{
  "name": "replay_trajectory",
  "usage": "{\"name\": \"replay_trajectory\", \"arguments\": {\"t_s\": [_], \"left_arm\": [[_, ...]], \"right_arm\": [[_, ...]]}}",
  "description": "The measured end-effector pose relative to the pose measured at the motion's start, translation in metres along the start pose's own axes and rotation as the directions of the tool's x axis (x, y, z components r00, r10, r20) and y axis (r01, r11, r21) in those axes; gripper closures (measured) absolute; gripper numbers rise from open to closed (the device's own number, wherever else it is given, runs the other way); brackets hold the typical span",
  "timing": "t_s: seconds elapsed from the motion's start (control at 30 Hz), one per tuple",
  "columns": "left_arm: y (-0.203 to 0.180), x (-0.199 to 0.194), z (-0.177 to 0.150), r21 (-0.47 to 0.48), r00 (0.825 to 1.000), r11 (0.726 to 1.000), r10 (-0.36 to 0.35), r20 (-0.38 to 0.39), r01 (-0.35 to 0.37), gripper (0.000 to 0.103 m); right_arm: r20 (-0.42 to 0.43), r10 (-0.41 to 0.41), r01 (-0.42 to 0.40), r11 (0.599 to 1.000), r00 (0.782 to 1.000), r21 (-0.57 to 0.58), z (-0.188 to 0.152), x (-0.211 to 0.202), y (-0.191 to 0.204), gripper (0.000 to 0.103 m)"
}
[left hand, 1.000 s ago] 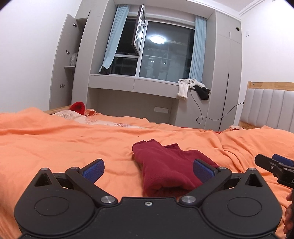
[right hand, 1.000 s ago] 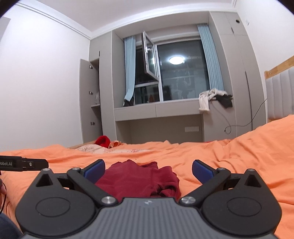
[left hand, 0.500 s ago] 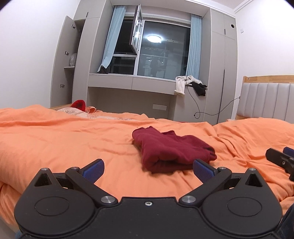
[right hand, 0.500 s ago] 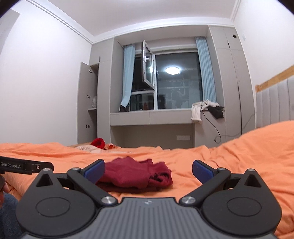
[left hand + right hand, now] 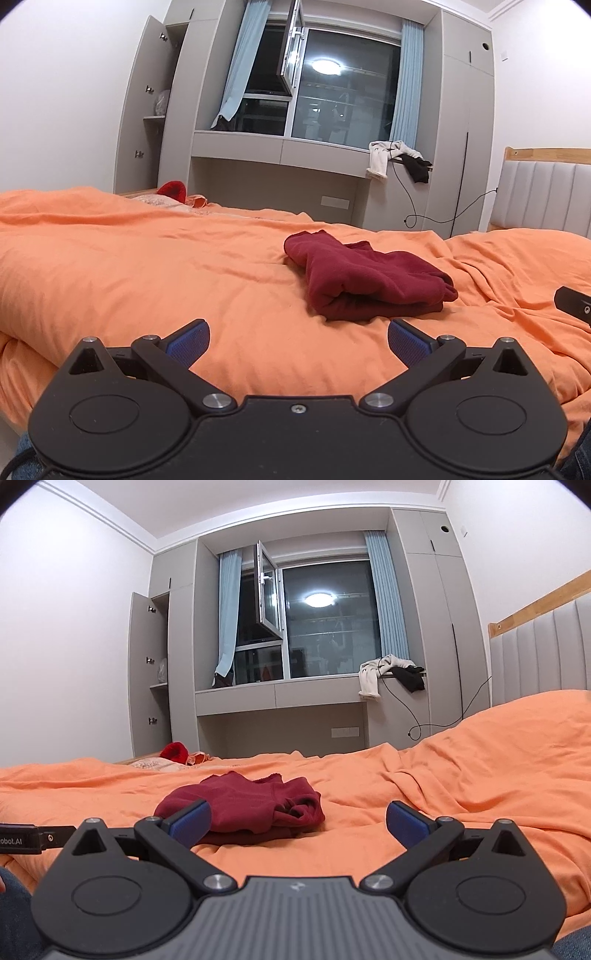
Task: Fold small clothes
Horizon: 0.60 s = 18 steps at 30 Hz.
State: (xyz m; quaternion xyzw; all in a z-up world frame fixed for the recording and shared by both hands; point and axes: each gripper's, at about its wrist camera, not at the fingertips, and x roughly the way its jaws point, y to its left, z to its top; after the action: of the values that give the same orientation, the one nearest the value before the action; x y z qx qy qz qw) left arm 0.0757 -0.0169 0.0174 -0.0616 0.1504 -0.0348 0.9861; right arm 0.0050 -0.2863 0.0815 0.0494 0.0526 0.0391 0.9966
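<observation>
A dark red garment [image 5: 365, 280] lies folded into a thick bundle on the orange bedcover [image 5: 147, 266]. My left gripper [image 5: 298, 341] is open, nothing between its blue pads, and sits back from the bundle's near edge. In the right wrist view the same red garment [image 5: 251, 805] rests just beyond my right gripper [image 5: 298, 821], which is open and holds nothing. Its left blue pad [image 5: 190, 821] overlaps the bundle's near corner in the image. The tip of the other gripper shows at the right edge of the left view and at the left edge of the right view.
A red item and pale patterned cloth [image 5: 171, 192] lie at the bed's far side. Grey cabinets and a window ledge with draped clothes [image 5: 391, 155] stand behind. A padded headboard [image 5: 546, 195] is at the right. The bedcover [image 5: 480, 768] rises in folds on the right.
Both grippers have pulled back from the red bundle, which now sits farther away in both views. The bundle itself stays folded in place.
</observation>
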Motion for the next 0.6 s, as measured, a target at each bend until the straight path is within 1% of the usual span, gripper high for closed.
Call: {"name": "replay_trajectory", "arguments": {"t_s": [0.2,0.6], "left_arm": [[0.0005,0.002,-0.0008,-0.004,1.0,1.0,0.002,-0.007,-0.002,0.001],[-0.0001,0.0039,-0.0027,-0.001,1.0,1.0,0.001,-0.009,-0.001,0.001]], "right_arm": [[-0.008,0.006,-0.006,1.0,1.0,-0.023,-0.004,-0.0005,0.0054,0.0],[-0.012,0.007,-0.007,1.0,1.0,-0.026,-0.0042,-0.0003,0.0071,0.0]]}}
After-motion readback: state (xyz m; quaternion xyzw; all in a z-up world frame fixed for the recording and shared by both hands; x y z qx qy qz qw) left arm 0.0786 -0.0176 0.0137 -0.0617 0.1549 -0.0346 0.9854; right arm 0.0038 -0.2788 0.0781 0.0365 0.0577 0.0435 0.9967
